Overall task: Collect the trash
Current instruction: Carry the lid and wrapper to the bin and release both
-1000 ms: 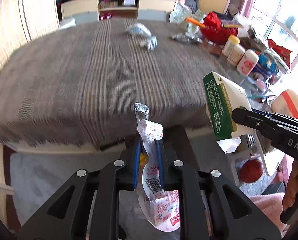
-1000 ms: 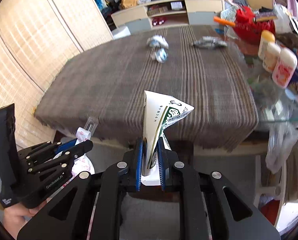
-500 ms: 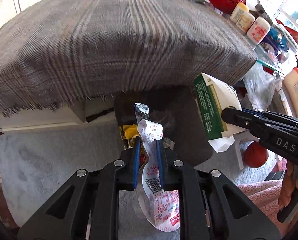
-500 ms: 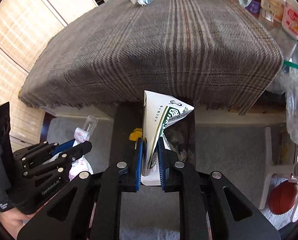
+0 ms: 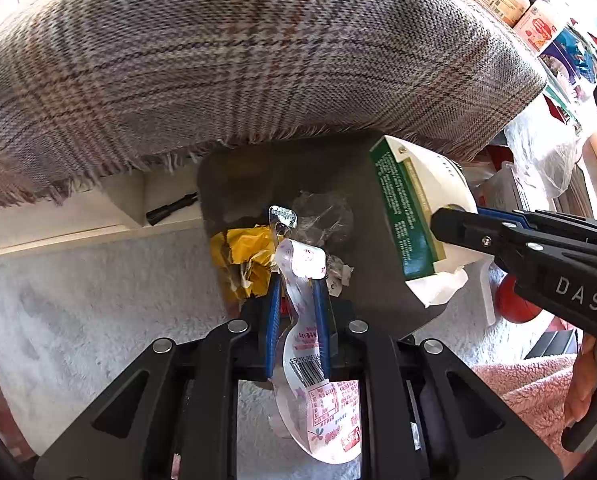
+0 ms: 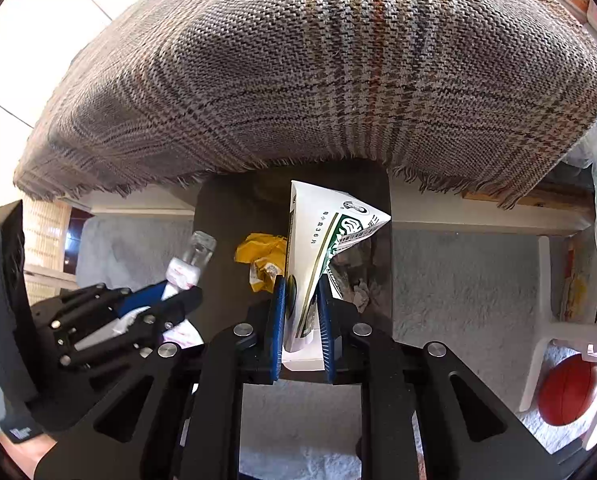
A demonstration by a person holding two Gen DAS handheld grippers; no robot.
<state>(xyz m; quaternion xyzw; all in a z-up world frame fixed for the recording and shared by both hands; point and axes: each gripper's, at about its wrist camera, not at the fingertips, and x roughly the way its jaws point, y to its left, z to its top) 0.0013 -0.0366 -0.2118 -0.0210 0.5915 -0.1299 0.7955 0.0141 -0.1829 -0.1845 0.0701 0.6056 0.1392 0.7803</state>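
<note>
Over the dark bin [image 6: 234,216] below the plaid tablecloth's [image 6: 298,80] fringe, the right gripper [image 6: 301,312] clamps a crushed green-and-white carton [image 6: 318,240], its jaws nearly closed. Just left, the left gripper [image 5: 297,300] pinches a crumpled pink-printed wrapper [image 5: 304,304] above yellow trash [image 5: 246,256] inside

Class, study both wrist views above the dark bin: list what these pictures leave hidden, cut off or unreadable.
- Bin floor, both views: yellow wrapper, crumpled scraps and both claws cover it.
- Pouch, left wrist view: its lower part runs behind the left claw.
- Carton, right wrist view: its base sits behind the right claw; small print unreadable.
- Bottles, left wrist view: cut by the picture edge.
</note>
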